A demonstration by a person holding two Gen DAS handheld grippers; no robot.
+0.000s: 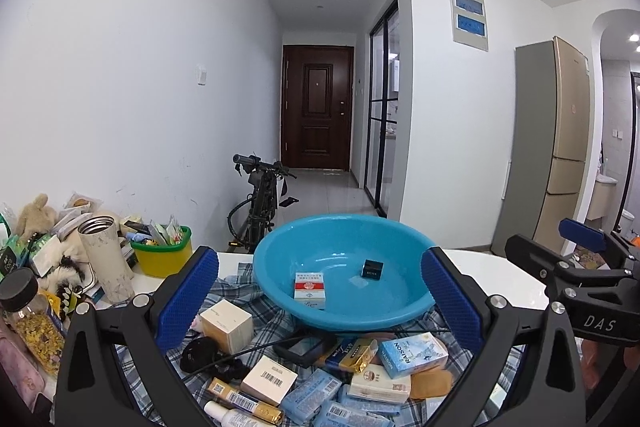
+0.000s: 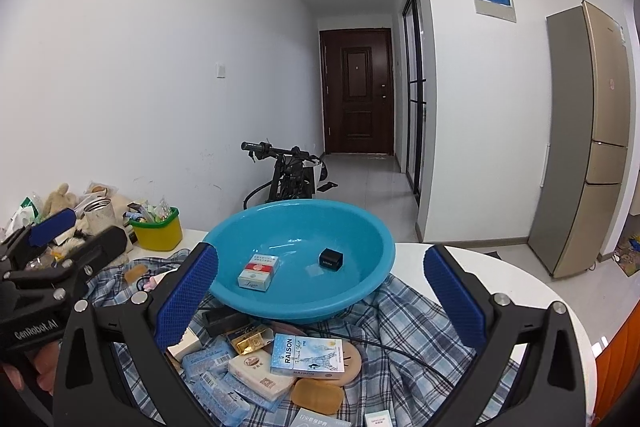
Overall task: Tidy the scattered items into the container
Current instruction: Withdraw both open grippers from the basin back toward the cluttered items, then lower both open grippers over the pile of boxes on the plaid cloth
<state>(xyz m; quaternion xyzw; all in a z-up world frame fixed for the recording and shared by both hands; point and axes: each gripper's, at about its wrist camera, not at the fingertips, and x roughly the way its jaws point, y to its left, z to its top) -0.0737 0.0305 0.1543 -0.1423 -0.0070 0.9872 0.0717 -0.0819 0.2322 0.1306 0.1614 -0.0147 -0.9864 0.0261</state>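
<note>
Sitting on a blue plaid cloth (image 2: pixel 404 323) on the white round desk (image 2: pixel 520 283), a round turquoise plastic basin (image 1: pixel 344 267) holds a red-and-white cigarette pack (image 1: pixel 309 289) and a small black cube (image 1: pixel 372 269). Just in front lie scattered boxes, including a pale blue RAISON carton (image 2: pixel 307 354). Both the left hand-held gripper (image 1: pixel 320 303) and right hand-held gripper (image 2: pixel 320 301) hover released, grasping nothing.

White walls, grey tile floor, dark door (image 1: pixel 317 107) at hallway end, fridge (image 1: pixel 560 147) on rt.
</note>
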